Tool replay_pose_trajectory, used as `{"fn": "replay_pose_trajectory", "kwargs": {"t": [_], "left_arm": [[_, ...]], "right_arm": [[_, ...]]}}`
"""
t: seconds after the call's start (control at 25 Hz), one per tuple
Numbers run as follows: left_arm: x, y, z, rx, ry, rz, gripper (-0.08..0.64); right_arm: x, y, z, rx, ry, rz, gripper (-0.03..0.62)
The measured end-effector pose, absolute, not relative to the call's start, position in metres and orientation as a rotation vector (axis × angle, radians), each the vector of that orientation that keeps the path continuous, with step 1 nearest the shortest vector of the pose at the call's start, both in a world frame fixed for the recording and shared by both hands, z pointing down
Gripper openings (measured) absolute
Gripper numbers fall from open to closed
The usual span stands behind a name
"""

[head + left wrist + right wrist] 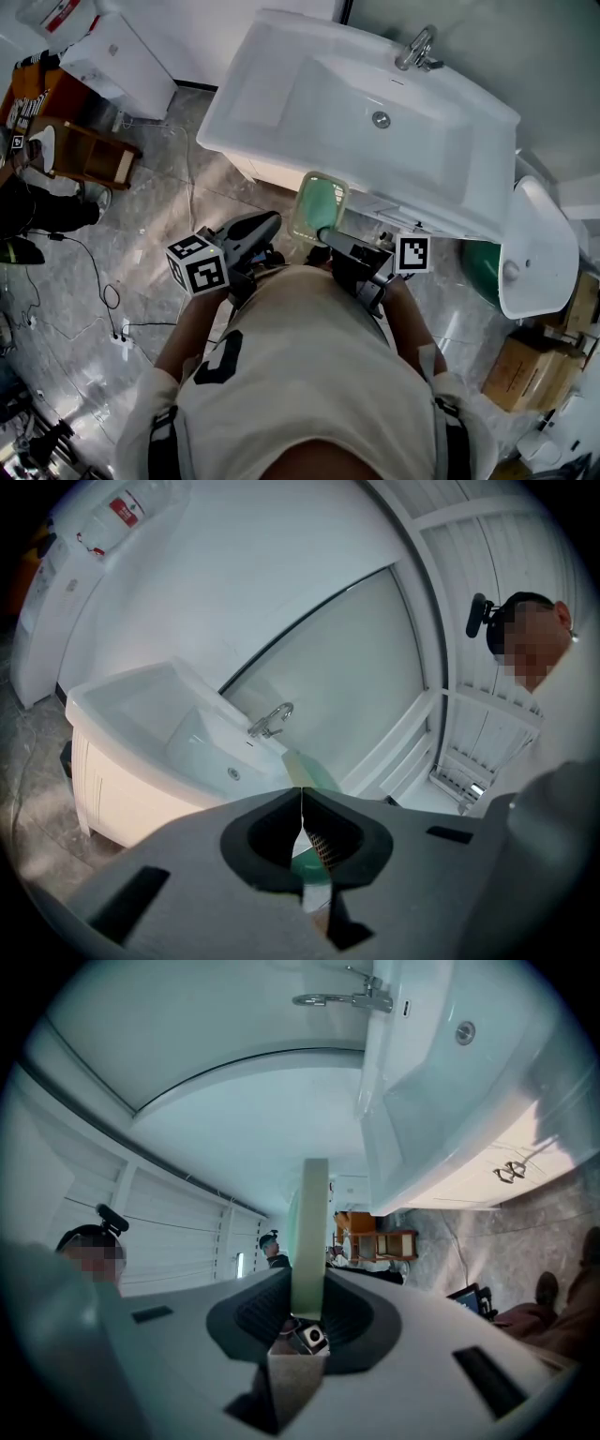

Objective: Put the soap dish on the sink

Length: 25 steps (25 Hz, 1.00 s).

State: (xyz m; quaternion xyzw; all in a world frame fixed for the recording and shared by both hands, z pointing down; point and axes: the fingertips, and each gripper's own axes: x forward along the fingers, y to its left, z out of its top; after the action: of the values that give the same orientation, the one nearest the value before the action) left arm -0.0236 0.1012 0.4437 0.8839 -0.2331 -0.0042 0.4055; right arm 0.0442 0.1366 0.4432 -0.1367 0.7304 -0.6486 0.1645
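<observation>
A pale green soap dish (pixel 317 208) hangs in the air just before the front edge of the white sink (pixel 309 141), below the basin's rim. My right gripper (pixel 324 234) is shut on its near end. In the right gripper view the dish (pixel 309 1232) stands edge-on between the pads of that gripper (pixel 307 1302), with the sink (pixel 441 1101) and its tap (pixel 347 999) beyond. My left gripper (pixel 267 223) is shut and holds nothing, close to the left of the dish. In the left gripper view its jaws (pixel 302 803) meet, with the dish (pixel 309 771) and the sink (pixel 178 724) ahead.
A chrome tap (pixel 417 49) stands at the back of the basin. A toilet (pixel 539 253) and a green bin (pixel 483 267) sit to the right, with a cardboard box (pixel 530 370) nearer. A wooden stool (pixel 89 155), a white appliance (pixel 117 61) and floor cables (pixel 103 291) lie left.
</observation>
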Motion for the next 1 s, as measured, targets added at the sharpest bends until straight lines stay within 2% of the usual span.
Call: {"fn": "replay_pose_trajectory", "kwargs": {"t": [0.44, 1.0], "left_arm": [[0.021, 0.094, 0.445, 2.184, -0.612, -0.074, 0.021], [0.042, 0.094, 0.435, 2.105, -0.545, -0.119, 0.034]], "right_arm": [[0.085, 0.126, 0.447, -0.318, 2.122, -1.883, 0.094], [0.098, 0.121, 0.447, -0.264, 2.163, -1.883, 0.094]]}}
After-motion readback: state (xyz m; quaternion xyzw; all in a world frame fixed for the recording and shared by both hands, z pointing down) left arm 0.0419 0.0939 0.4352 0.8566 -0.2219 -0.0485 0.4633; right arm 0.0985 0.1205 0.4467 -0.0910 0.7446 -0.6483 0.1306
